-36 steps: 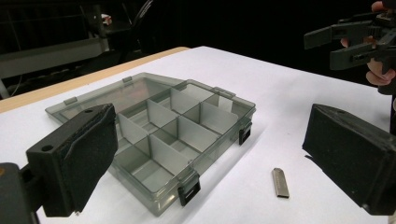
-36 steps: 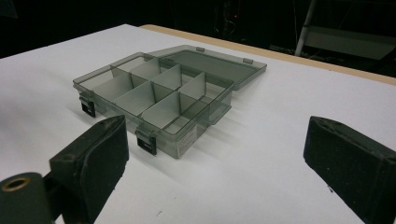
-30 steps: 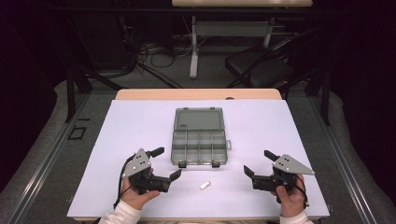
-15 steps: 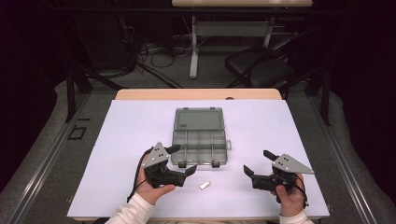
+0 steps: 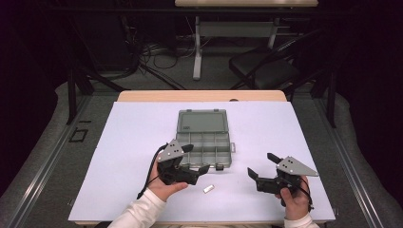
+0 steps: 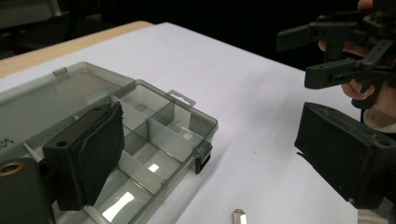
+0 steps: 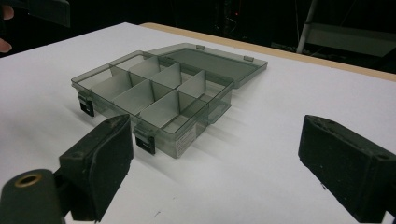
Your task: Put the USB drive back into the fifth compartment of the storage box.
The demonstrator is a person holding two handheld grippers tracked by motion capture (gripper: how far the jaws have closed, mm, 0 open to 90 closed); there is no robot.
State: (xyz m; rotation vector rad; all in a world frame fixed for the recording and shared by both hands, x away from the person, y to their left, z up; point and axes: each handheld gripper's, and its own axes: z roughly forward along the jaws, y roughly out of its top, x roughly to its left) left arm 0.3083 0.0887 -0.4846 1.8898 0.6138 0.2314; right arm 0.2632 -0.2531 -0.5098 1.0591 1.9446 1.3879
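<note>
left gripper (image 5: 197,159) jaws wide apart, just closing a little, nothing between them, hovering at the near-left corner of the open compartment box (image 5: 205,142). small metal piece (image 5: 208,189) on the white table (image 5: 133,128), just beside it. right gripper (image 5: 260,166) jaws apart, empty, well right of box.

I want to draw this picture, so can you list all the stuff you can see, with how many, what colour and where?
Organizer box: one, clear grey, lid open, compartments look empty, middle of the table.
Small metal piece: one, silvery, on the table near the box's front.
Table cover: one, white, over the wooden table.
Chair: one, black, behind the table.
Left gripper: one, black, fingers open, by the box's front-left corner.
Right gripper: one, black, fingers open, front right.
</note>
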